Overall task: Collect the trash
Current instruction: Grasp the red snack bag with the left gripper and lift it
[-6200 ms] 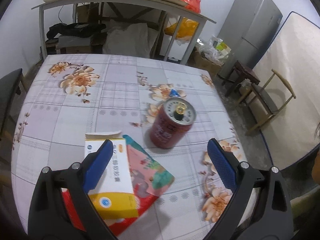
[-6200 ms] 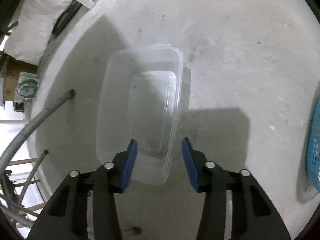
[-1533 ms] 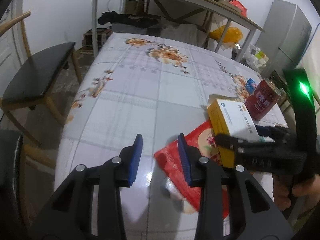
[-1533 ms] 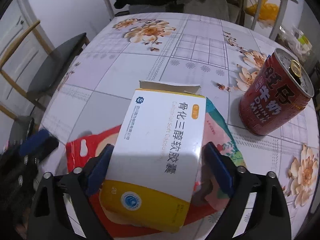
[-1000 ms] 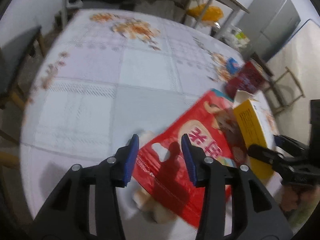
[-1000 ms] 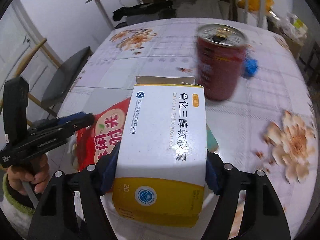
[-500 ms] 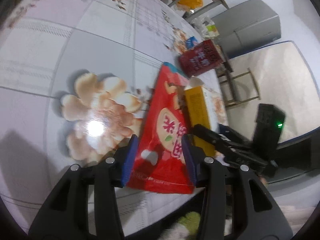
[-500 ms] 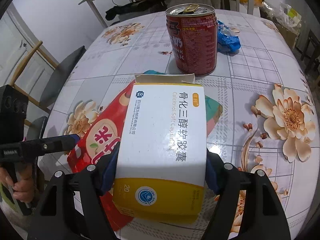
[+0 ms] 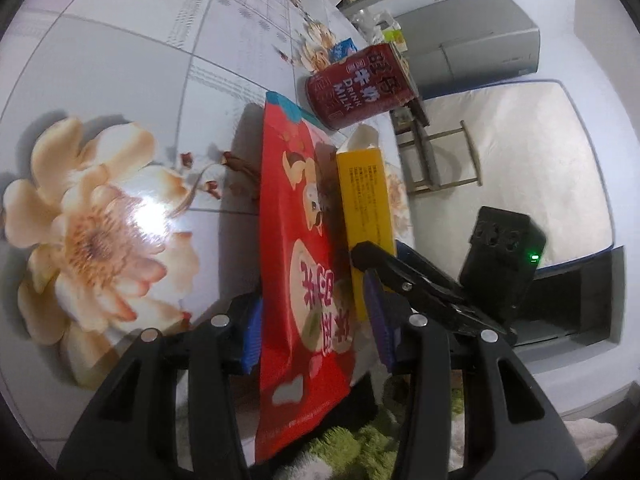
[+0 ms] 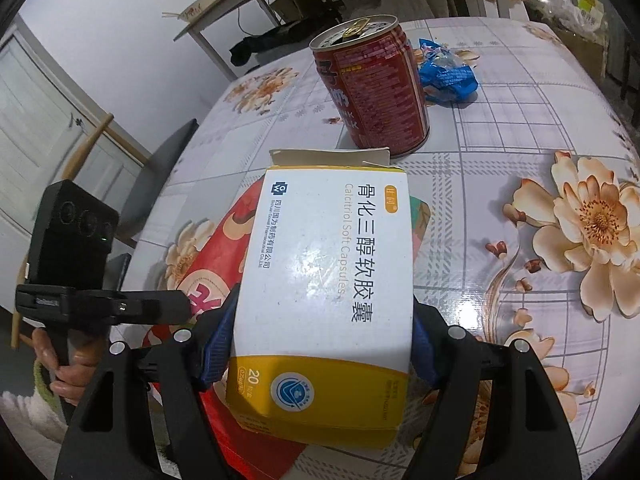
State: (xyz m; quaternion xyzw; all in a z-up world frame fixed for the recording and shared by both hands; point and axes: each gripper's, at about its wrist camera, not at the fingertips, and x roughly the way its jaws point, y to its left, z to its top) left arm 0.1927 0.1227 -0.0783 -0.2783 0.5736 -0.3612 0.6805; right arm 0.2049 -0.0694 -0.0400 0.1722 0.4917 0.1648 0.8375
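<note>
My right gripper (image 10: 320, 344) is shut on a white and yellow medicine box (image 10: 332, 280), held just above the table; the box also shows in the left wrist view (image 9: 364, 200). Under it lies a red snack wrapper (image 9: 296, 240), also in the right wrist view (image 10: 216, 264). My left gripper (image 9: 316, 320) is at the table's edge with its jaws either side of the wrapper's near end, not closed on it. A red milk-drink can (image 10: 372, 92) stands upright beyond the box. A crumpled blue wrapper (image 10: 446, 74) lies behind the can.
The flowered tablecloth (image 10: 540, 140) covers the table. A dark chair (image 10: 160, 176) stands at the left. A fridge (image 9: 472, 56), a mattress (image 9: 532, 176) and a wooden stool (image 9: 436, 160) stand past the table's far edge.
My left gripper has slid along the table edge so its jaws now straddle the red wrapper's end. My right gripper keeps hold of the box, lifted slightly nearer the can.
</note>
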